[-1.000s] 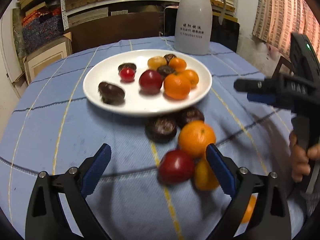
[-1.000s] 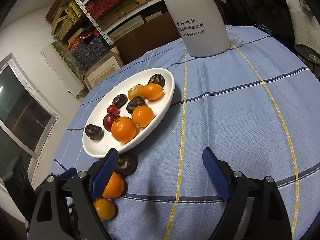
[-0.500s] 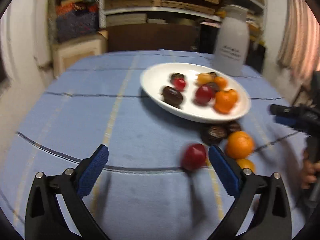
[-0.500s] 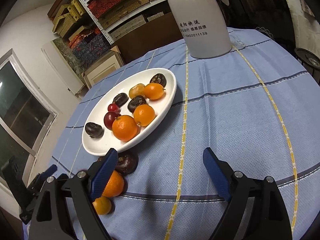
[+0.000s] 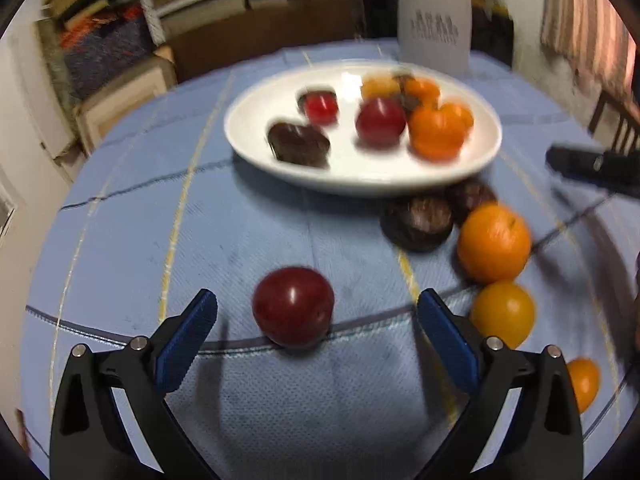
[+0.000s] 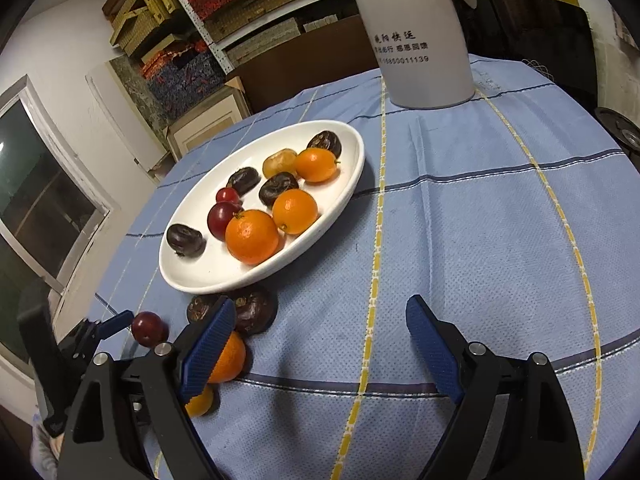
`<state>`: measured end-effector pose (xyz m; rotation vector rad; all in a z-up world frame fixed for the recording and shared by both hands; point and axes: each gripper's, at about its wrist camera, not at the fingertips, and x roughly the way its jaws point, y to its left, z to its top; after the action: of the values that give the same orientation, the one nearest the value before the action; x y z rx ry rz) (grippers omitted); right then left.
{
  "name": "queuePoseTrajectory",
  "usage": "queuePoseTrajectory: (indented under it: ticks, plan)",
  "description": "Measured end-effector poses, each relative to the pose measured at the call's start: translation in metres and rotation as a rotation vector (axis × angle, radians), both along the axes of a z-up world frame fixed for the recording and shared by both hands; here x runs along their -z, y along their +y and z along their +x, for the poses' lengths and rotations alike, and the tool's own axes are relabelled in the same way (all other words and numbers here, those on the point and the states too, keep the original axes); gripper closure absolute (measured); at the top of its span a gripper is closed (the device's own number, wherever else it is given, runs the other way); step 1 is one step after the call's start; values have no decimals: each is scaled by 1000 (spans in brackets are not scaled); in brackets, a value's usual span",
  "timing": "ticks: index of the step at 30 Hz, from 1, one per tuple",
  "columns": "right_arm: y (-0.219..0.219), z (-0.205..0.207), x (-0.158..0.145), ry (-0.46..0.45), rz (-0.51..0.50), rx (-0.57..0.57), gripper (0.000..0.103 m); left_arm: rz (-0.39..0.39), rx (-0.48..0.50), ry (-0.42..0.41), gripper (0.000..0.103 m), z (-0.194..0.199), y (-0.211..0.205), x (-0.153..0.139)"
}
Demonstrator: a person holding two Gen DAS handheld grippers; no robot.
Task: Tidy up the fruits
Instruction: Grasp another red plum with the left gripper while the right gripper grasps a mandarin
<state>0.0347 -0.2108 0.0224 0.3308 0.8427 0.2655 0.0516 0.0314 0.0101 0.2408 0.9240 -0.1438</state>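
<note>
My left claw (image 5: 316, 316) is spread around a round dark-red plum (image 5: 293, 306); no long axis. Right claw (image 6: 316, 344) spread, empty.

Glossy white ceramic-looking plate (image 6: 344, 196) on matt blue woven cloth (image 6: 480, 240) with a fine dimpled texture, crossed by yellow and dark stitched lines. Smooth, shiny red plum (image 5: 293, 307) catching a highlight; finely pitted, faintly glossy peel on orange (image 6: 252, 236); dark, wrinkled, dull-sheened skin on chestnut (image 6: 256, 310). Matt black plastic left gripper (image 5: 316, 336) and right gripper (image 6: 320, 356), with ribbed blue rubbery pads (image 6: 208, 354) and bright metal pins. Smooth, satin white plastic jug (image 6: 416, 32) with printed lettering.
</note>
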Motion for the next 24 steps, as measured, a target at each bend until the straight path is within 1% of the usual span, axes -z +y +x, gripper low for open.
queuePoseTrajectory:
  ticks: [1,2,4,6,7,8,9,10,12,14,15,17,20,24]
  plan:
    - [2,0,0,0,-5,-10,15,10,8,17,4,2,0,2]
    - [4,-1,0,-1,-9,-18,15,0,9,13,4,2,1,2]
    - [8,-1,0,-2,-19,-30,15,-41,12,26,4,7,4,3]
    - [11,-1,1,2,-25,-40,15,-98,-2,8,5,9,8,4]
    - [12,-1,1,5,-28,-44,15,-116,-8,17,5,11,10,5]
    - [14,-1,2,8,-32,-50,15,-129,-8,6,8,9,11,4]
    - [15,0,3,11,-37,-58,15,-151,3,-25,14,6,13,0]
    - [18,-1,4,13,-43,-67,15,-154,2,-45,19,5,14,-2]
    - [27,-3,4,11,-64,-99,15,-134,-8,-44,44,7,15,0]
    - [35,-6,3,4,-85,-123,15,-164,-2,-17,54,11,18,2]
    - [38,-7,3,1,-91,-129,15,-169,-4,-16,56,11,18,2]
    - [45,-10,4,1,-102,-145,15,-171,7,-18,66,10,18,2]
    - [54,-13,8,9,-103,-169,15,-157,10,-25,66,7,17,1]
    - [69,-16,12,7,-131,-194,15,-156,10,-24,66,5,17,1]
